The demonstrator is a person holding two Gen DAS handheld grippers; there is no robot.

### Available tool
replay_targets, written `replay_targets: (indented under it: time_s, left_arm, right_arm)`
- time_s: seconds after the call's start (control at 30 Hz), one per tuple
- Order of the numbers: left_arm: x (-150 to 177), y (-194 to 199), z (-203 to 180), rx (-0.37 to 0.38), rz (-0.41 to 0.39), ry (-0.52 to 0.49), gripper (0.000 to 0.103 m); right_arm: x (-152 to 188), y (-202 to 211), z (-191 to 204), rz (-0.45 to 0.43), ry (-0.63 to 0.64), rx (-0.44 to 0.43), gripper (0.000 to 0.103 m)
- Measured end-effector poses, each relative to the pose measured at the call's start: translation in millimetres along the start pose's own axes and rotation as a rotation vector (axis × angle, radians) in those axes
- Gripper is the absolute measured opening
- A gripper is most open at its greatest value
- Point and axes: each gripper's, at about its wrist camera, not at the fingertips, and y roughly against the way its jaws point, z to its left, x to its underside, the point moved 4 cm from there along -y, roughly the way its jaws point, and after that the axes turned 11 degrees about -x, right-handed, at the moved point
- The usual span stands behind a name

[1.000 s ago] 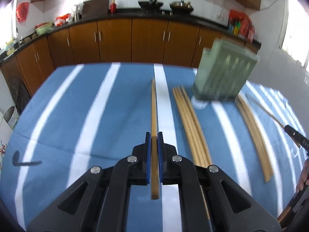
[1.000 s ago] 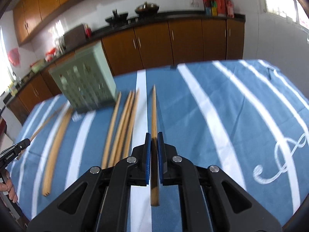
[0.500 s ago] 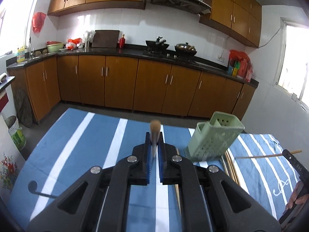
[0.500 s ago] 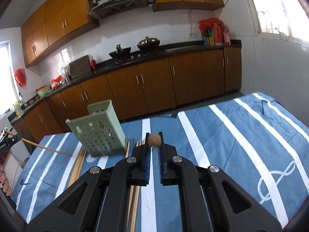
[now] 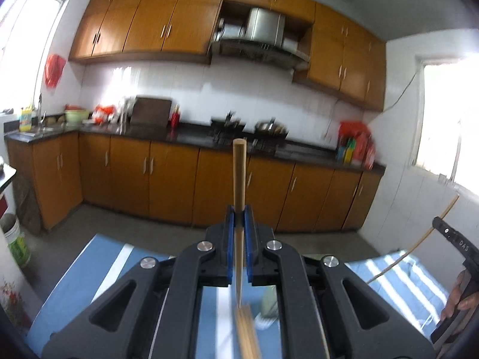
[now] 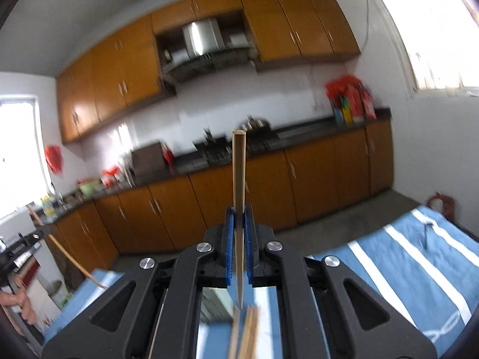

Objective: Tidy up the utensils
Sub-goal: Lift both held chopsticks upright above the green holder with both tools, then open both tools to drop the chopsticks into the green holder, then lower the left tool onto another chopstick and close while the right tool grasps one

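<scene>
On my left gripper (image 5: 239,218) the blue pads (image 5: 229,239) are pinched tight on a single chopstick (image 5: 239,179), which stands nearly upright with its blunt end raised against the kitchen cabinets (image 5: 167,179) and its thin tip hanging down between the arms, above the table (image 5: 89,269). My right gripper (image 6: 239,218) shows me the same thing: its blue pads (image 6: 229,239) are closed hard on a second chopstick (image 6: 239,179), blunt end up and pointed tip down over the table (image 6: 419,263). Both claws are lifted well above the striped blue cloth covering the table. Directly under the left chopstick's tip I can make out the loose bundle of chopsticks (image 5: 247,332) lying on the table, and just right of that bundle a pale green patch that is probably the utensil basket (image 5: 269,305), though it is blurred and mostly hidden by my gripper arms. In the right view the bundle (image 6: 244,329) sits likewise below the held chopstick's tip. At the right edge of the left view I can see my other hand (image 5: 459,296) on its black handle, its chopstick (image 5: 419,242) slanting up above the table.
</scene>
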Motion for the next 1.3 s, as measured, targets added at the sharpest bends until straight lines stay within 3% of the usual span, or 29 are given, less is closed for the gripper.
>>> replay_targets:
  time_s: [0.13,0.23,0.43,0.63,0.8,0.9,0.93,1.17,1.23,1.3]
  left_arm:
    - [-29.4,3.8,-25.2,0.039,-0.092,0.049,0.007]
    - [-32.4,-3.9,-47.2,0.076,-0.100,0.054,0.007]
    - [7.4,-44.7,-83.7,0.100,-0.033,-0.010,0.007]
    - [46.1,-81.7,-95.7,0.097,0.073,-0.047,0.007]
    - [57.7,-86.9,-90.0,0.096,0.109,-0.053,0.011]
    - [55.7,-80.6,-82.8,0.094,0.105,-0.047,0.026]
    - [55.1,-77.1,-79.1,0.093,0.103,-0.042,0.028]
    - [65.2,-42.9,-37.9,0.050,0.143,-0.022,0.036]
    - [78.7,-31.7,-22.8,0.023,0.163,-0.031,0.038]
    - [97.5,-25.2,-7.8,-0.011,0.196,-0.044,0.040]
  right_arm:
    - [-18.9,-7.2,21.1,-0.076,0.007,-0.072,0.007]
    - [-12.2,-24.8,29.0,-0.074,0.025,-0.094,0.007]
    - [20.7,-64.7,24.4,0.027,0.038,-0.072,0.007]
    - [42.8,-77.6,20.7,0.113,0.027,-0.065,0.007]
    - [47.8,-74.3,23.4,0.150,0.032,-0.075,0.011]
    - [43.8,-66.6,25.1,0.136,0.041,-0.062,0.036]
    - [42.6,-62.5,25.2,0.126,0.039,-0.058,0.040]
    - [45.4,-22.1,6.1,0.098,0.014,0.012,0.043]
    - [58.9,-13.9,-1.9,0.122,0.018,0.057,0.044]
    - [85.3,-10.9,-18.0,0.207,0.001,0.106,0.044]
